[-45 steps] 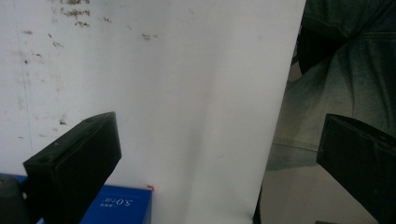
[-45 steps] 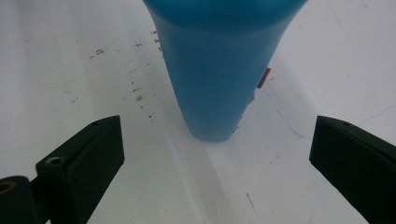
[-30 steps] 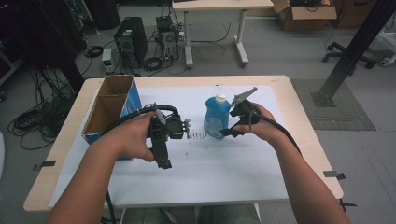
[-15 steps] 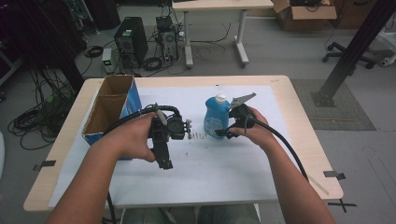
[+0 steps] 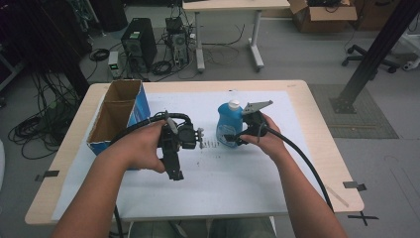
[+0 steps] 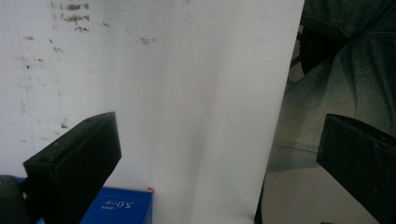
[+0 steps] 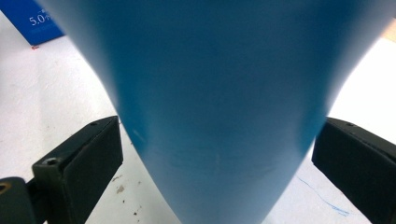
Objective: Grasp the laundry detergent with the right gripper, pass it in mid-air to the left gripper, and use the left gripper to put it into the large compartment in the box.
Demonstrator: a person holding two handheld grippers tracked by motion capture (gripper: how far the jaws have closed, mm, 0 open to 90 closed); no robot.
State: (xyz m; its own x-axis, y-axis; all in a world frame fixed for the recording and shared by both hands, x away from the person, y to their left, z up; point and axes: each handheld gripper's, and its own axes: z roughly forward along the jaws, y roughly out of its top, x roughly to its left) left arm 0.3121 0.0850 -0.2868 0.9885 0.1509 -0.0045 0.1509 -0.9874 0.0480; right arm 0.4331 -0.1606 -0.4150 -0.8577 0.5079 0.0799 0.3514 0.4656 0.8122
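Even overhead lighting, soft shadows on the counter; high view slightly grainy, both gripper views soft, the blue bottle blurred at close range.

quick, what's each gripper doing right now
Left gripper: open, holding nothing, over the white sheet.
Right gripper: open, jaws either side of the blue bottle, not clamped on it.

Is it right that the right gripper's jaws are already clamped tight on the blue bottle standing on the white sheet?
Not clamped. In the right gripper view the right gripper has its jaws open on either side of the blue bottle, with gaps showing. The bottle does stand on the white sheet.
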